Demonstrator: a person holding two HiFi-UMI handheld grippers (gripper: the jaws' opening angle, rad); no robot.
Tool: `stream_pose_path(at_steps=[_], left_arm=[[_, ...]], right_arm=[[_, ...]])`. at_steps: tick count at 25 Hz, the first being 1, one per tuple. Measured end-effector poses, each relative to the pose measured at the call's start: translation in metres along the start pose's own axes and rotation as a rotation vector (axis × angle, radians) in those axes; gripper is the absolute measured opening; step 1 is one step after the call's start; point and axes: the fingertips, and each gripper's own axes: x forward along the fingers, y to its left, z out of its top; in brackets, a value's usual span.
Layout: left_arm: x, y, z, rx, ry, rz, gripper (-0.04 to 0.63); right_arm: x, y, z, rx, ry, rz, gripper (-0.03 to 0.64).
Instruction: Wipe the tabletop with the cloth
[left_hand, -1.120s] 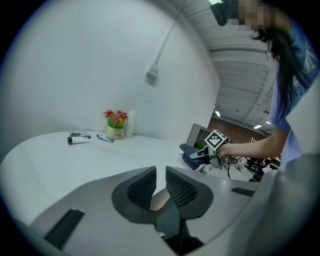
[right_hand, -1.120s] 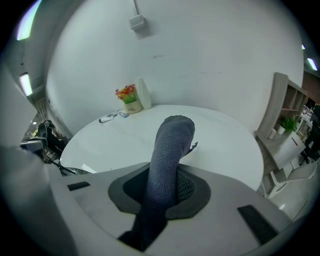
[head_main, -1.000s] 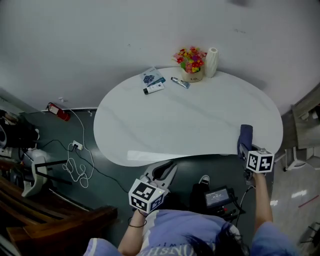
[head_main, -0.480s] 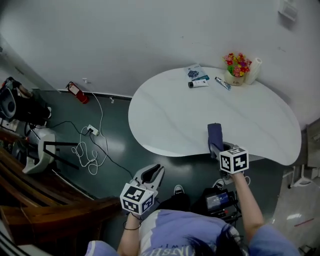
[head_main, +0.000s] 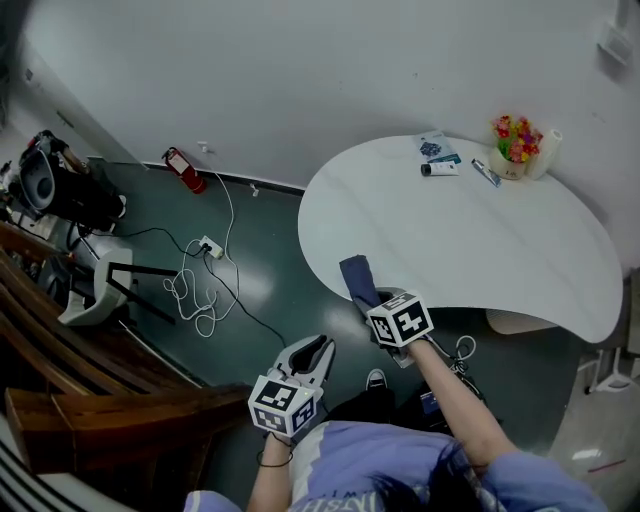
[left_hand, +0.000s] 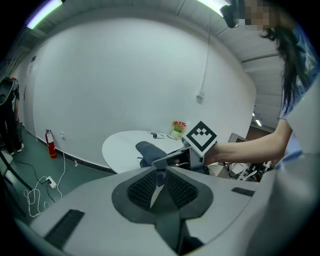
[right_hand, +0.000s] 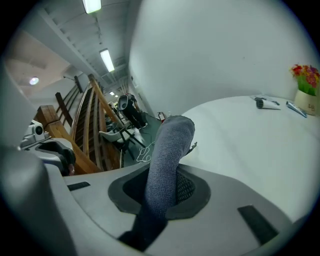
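- Right gripper (head_main: 372, 302): jaws clamped on the dark blue cloth (right_hand: 167, 150), at the white tabletop's (head_main: 480, 240) near edge.
- Left gripper (left_hand: 159, 184): jaws closed, empty, held beside the table.

Right arm reaches forward, right gripper (head_main: 372, 300) clamped on the cloth (head_main: 356, 272) at the table (head_main: 480, 240) edge; left gripper (head_main: 318, 350) hangs low, jaws together.

One table (head_main: 480, 240), one cloth (head_main: 356, 275), two grippers: left gripper (head_main: 318, 348) and right gripper (head_main: 370, 302). One flower pot (head_main: 514, 152), two tubes (head_main: 440, 169), one fire extinguisher (head_main: 183, 168).
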Motion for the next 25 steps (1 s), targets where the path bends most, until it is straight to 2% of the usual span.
stream_pose_path(at_steps=[4,8,17,25], left_arm=[[-0.004,0.000,-0.004,0.011,0.011,0.004,0.054],[-0.005,-0.004,-0.009,0.010,0.022,-0.010,0.054],[0.029,-0.042,0.000,0.041,0.043,-0.089,0.054],[0.082,-0.112,0.018,0.064,0.046,-0.178,0.054]], right_arm=[[0.025,0.022,-0.006,-0.025,0.040,0.040,0.071],[0.026,0.009,-0.020,-0.014,0.071,0.006,0.071],[-0.035,-0.082,-0.058,0.078,0.090,-0.138,0.071],[-0.132,-0.179,-0.100,0.172,0.090,-0.291,0.071]])
